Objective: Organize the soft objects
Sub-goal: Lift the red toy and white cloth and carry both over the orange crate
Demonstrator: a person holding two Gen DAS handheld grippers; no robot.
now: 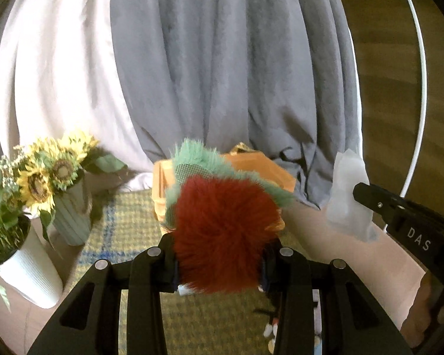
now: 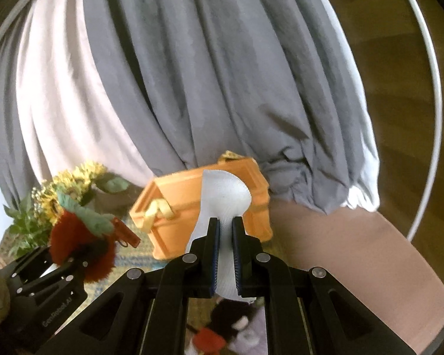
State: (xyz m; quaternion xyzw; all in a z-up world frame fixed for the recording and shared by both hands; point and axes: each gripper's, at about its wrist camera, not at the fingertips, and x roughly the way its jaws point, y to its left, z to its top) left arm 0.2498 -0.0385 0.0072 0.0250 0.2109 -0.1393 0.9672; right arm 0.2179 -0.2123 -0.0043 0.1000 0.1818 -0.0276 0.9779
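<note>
crate [image 2: 204,204] sitting on the mat [image 1: 127,222], before the curtain [image 2: 192,74] | flower vases [image 1: 71,216] standing left of the crate | plush toy [image 1: 222,230] hanging before the crate | sock [image 2: 225,198] hanging before the crate, right of the plush toy

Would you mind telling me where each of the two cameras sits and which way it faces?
Left wrist: on the left gripper, looking forward past its red and green plush toy at the orange box; its own fingers show, the right gripper at right.
Right wrist: on the right gripper, facing the box past its white sock; the left gripper at left.
Shared: box, grey curtain, sunflowers.
</note>
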